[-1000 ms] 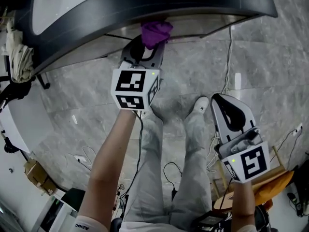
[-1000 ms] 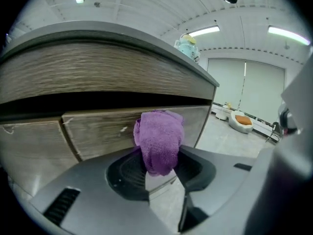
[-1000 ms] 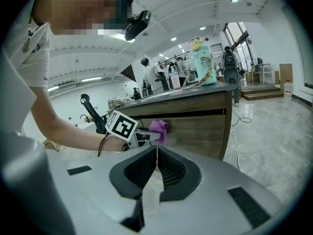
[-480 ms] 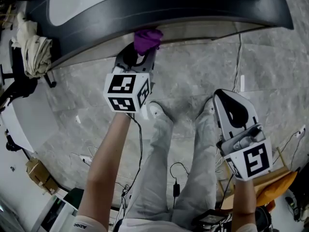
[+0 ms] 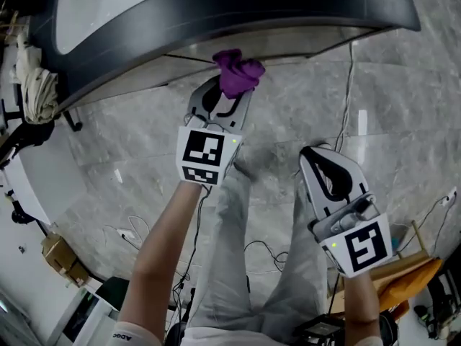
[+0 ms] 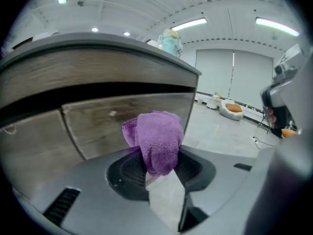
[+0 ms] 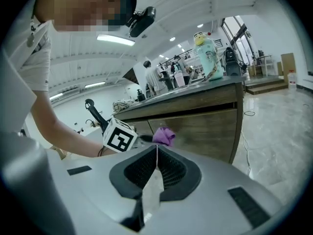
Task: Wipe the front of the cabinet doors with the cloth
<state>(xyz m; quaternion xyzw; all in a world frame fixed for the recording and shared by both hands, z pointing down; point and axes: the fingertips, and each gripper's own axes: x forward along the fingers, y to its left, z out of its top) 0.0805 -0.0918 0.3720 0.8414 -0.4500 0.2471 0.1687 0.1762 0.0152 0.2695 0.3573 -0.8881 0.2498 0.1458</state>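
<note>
**Head view:** left gripper [image 5: 230,91] clenched on a bunched purple cloth [image 5: 238,73]. The wad points to 12 o'clock, near the cabinet door [image 5: 137,78] under a dark countertop [image 5: 216,13]. Grey marble floor [image 5: 302,99].

**Left gripper view:** the wad's long axis runs 12–6, in front of the wood-grain door.

**Right gripper view:** right gripper [image 7: 156,148] with jaws pressed together, empty. The cloth lies at 12 o'clock.

The head view looks steeply down, while both gripper views face the cabinet doors [image 6: 93,131], sharing the cloth [image 7: 164,136].
</note>
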